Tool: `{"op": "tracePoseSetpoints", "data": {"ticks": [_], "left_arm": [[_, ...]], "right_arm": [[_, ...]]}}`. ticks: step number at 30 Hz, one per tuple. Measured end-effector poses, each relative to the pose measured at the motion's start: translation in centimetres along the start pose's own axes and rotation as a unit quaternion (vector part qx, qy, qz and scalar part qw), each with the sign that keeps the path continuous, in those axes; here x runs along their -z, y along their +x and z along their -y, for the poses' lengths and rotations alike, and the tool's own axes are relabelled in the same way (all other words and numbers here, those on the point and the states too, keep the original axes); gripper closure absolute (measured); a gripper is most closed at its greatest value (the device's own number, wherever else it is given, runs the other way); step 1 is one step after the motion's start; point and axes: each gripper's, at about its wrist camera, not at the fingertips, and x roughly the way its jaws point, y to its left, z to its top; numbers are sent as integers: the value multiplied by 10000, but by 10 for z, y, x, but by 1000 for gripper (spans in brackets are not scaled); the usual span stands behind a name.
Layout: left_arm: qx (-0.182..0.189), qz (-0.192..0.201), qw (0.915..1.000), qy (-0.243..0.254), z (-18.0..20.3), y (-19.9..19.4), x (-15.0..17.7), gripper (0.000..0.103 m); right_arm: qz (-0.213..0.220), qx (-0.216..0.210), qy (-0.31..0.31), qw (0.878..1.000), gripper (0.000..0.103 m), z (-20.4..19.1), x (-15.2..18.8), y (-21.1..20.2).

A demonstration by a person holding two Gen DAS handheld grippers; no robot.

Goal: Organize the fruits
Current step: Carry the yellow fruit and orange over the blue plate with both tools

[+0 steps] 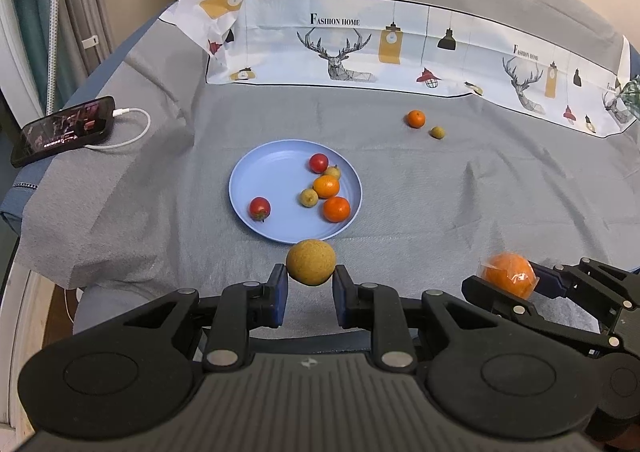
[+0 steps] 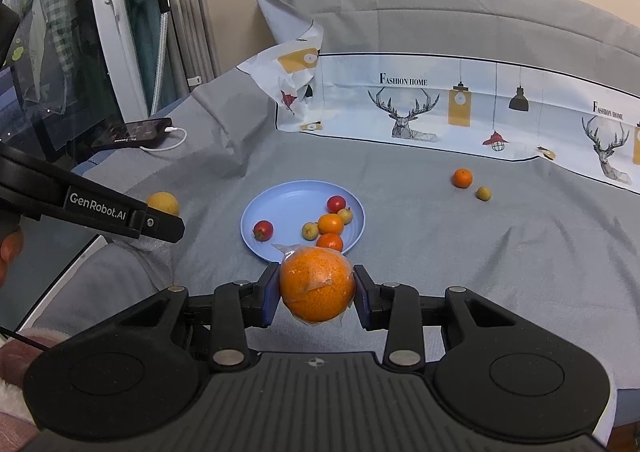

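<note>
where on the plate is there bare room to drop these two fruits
The blue plate is bare over its far-left half, between the rim and the lone red fruit. Its right side is crowded: a red fruit, two small oranges and two yellowish fruits bunch together there.

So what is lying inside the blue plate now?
Six small fruits lie in the blue plate: two red tomatoes, two small oranges and two yellow-green fruits. In the right wrist view, the wrapped orange covers the near rim.

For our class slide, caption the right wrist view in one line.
Right hand-held gripper holds a wrapped orange near a blue plate of small fruits.
</note>
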Motion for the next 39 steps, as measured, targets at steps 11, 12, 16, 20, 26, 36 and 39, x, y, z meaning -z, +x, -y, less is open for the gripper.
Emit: {"op": "tracePoseSetpoints", "data": {"ticks": [11, 12, 16, 20, 26, 36, 39], "left_arm": [[60, -176, 9997, -144, -14, 18, -12, 77], [56, -202, 9996, -178, -17, 21, -14, 77], [-35, -272, 9992, -277, -29, 36, -27, 77], [-136, -361, 9986, -360, -40, 57, -46, 77], [-176, -556, 9973, -449, -48, 99, -71, 77], [-171, -847, 9959, -267, -50, 176, -101, 77], [-133, -924, 9955, -189, -49, 198, -106, 77]], "right_arm": [[-240, 15, -37, 9997, 64, 0, -5, 20], [-271, 20, -35, 9996, 64, 0, -6, 23], [-325, 55, -16, 9995, 64, 1, -10, 36], [-419, 32, 51, 9991, 64, 3, -18, 57], [-591, -6, 121, 9982, 64, 6, -33, 101], [-995, -93, 270, 9946, 64, 12, -51, 180], [-1103, -96, 253, 9935, 64, 12, -50, 203]]}}
